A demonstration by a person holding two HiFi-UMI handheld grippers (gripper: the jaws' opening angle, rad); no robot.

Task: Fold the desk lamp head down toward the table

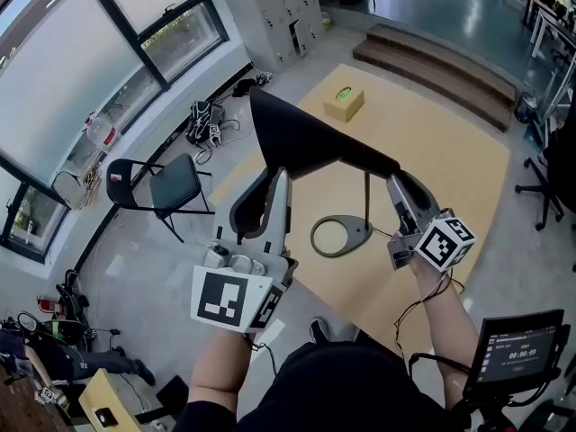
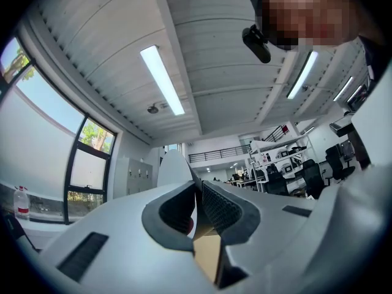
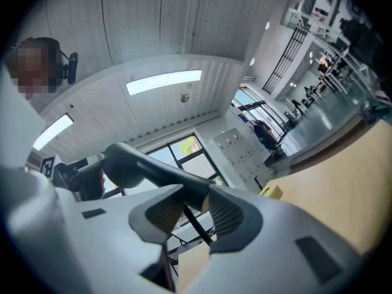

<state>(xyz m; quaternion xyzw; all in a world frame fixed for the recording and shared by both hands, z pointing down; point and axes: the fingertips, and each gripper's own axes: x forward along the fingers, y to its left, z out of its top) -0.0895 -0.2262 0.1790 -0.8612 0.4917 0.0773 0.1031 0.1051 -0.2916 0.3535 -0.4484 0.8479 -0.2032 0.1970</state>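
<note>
Above the table's (image 1: 450,165) near edge, the lamp head (image 1: 306,138) stands raised over its base (image 1: 340,238), with the left gripper (image 1: 277,176) clamped narrowly on one end and the right gripper (image 1: 394,182) clamped wider on the other.

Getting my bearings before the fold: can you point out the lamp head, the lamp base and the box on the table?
lamp head (image 1: 306,138), head view, middle of its black top face.
lamp base (image 1: 358,233), head view, solid right part of its grey ring.
box (image 1: 342,103), head view, its tan top.
</note>
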